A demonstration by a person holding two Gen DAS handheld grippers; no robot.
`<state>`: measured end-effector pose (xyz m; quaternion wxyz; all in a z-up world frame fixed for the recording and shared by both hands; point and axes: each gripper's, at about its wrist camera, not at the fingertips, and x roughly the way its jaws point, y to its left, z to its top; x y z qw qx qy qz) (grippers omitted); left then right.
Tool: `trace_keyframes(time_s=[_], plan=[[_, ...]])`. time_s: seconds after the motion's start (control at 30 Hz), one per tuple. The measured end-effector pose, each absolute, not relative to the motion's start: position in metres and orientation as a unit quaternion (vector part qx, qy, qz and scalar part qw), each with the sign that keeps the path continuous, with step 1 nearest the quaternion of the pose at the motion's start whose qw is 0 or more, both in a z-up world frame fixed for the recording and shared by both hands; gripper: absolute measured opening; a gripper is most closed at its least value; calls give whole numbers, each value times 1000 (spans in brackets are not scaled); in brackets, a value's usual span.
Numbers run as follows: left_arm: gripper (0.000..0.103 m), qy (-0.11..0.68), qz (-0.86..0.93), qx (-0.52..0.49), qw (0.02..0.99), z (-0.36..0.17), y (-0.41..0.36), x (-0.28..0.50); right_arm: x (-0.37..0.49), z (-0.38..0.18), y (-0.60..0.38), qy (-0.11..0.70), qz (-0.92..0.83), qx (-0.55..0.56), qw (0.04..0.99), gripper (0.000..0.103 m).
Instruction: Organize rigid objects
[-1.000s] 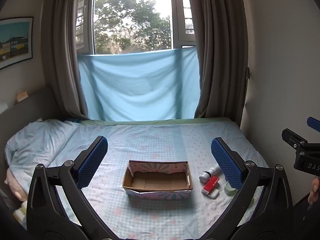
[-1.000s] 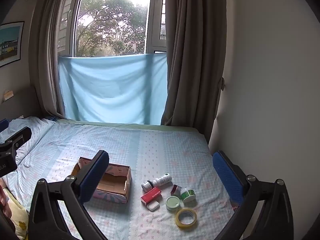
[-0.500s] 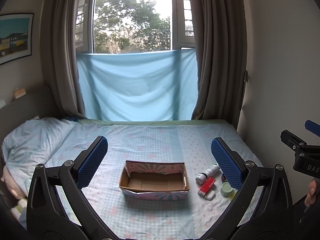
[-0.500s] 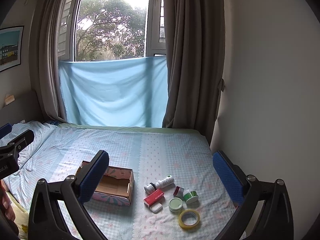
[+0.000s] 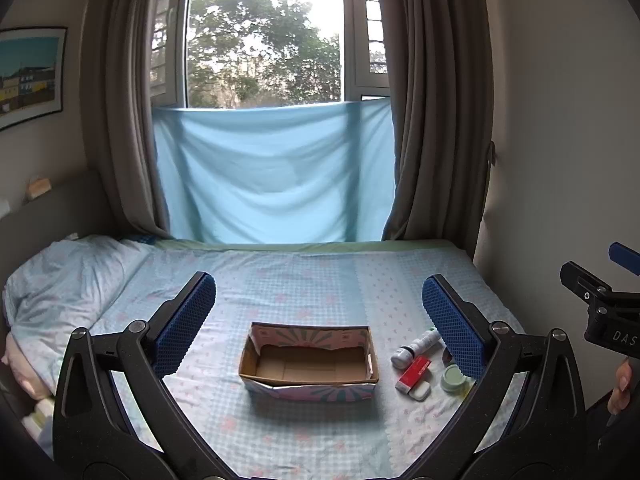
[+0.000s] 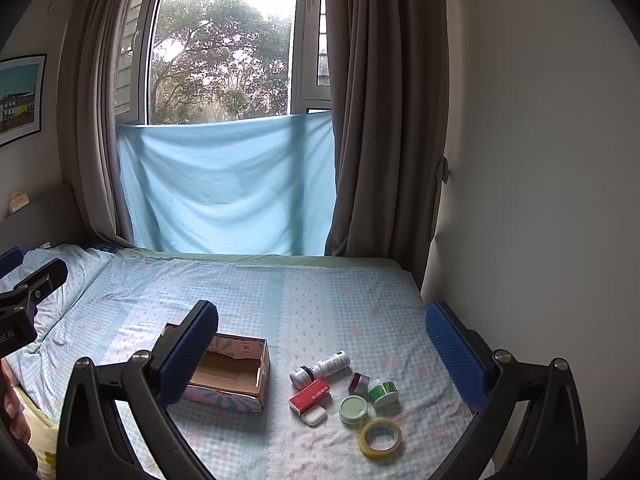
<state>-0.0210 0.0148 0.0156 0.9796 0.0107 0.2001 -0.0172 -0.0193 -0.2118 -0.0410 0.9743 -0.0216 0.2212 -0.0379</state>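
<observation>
An open, empty cardboard box (image 5: 309, 364) (image 6: 230, 374) sits on the bed. To its right lie small objects: a white bottle (image 6: 320, 367) (image 5: 414, 346), a red box (image 6: 310, 394) (image 5: 413, 368), a white case (image 6: 314, 415), a pale green jar (image 6: 354, 409) (image 5: 452, 376), a green-banded jar (image 6: 382, 391), a dark red jar (image 6: 359, 382) and a roll of yellow tape (image 6: 381, 437). My left gripper (image 5: 318, 320) is open and empty, held above the box. My right gripper (image 6: 330, 344) is open and empty, held above the objects.
The bed (image 5: 320, 280) carries a light blue checked sheet and a pillow (image 5: 64, 276) at the left. A wall (image 6: 540, 160) runs along the bed's right side. Curtains and a window with a blue cloth (image 5: 276, 176) stand behind.
Both views have shifted slightly; the box and objects sit a little lower and closer in frame. Both grippers stay open and empty.
</observation>
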Motion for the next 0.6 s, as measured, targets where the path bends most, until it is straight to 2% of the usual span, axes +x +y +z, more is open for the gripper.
trace_keyframes(time_s=[0.6], plan=[[103,204,-23,13,979,14,17,-16,-21,-39,-205,219,-40,-25,975,103]])
